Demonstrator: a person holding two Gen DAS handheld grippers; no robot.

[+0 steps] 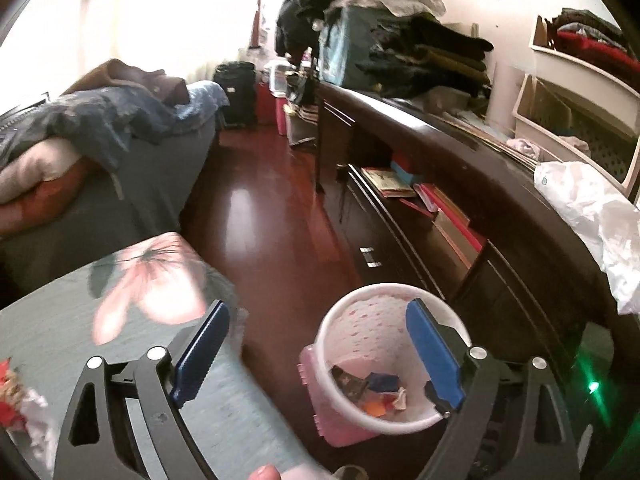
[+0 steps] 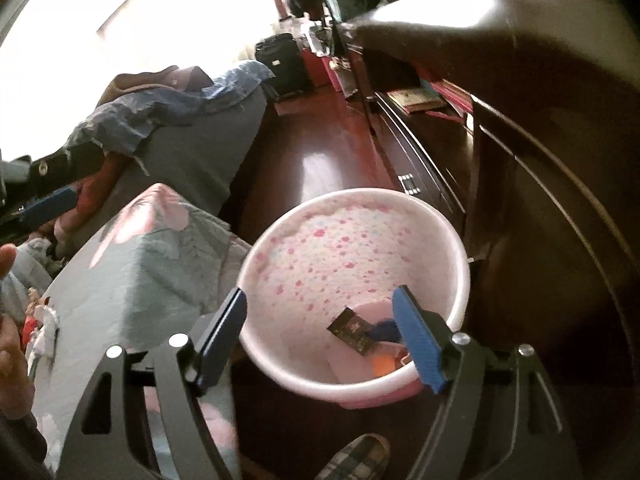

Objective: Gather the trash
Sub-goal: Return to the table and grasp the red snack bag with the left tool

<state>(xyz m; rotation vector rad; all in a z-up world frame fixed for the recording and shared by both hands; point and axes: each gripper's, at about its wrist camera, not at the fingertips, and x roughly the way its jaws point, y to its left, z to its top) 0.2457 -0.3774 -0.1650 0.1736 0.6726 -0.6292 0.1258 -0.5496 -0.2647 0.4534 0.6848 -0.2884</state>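
A pink-and-white trash bin (image 1: 352,312) with a flower-print liner stands on the red-brown floor; it also shows in the right wrist view (image 2: 304,236). Wrappers and scraps (image 1: 376,392) lie in its bottom, including a dark wrapper (image 2: 352,332). My left gripper (image 1: 316,354) is open and empty, above the gap between the bed and the bin. My right gripper (image 2: 320,336) is open and empty, right over the bin's near rim. Crumpled red-and-white trash (image 1: 16,408) lies on the bed cover at the far left.
A bed with a grey floral cover (image 1: 120,340) is on the left. A dark wooden desk (image 1: 460,152) with drawers runs along the right, with a white plastic bag (image 1: 592,216) on top. A plaid slipper (image 2: 356,460) is near the bin.
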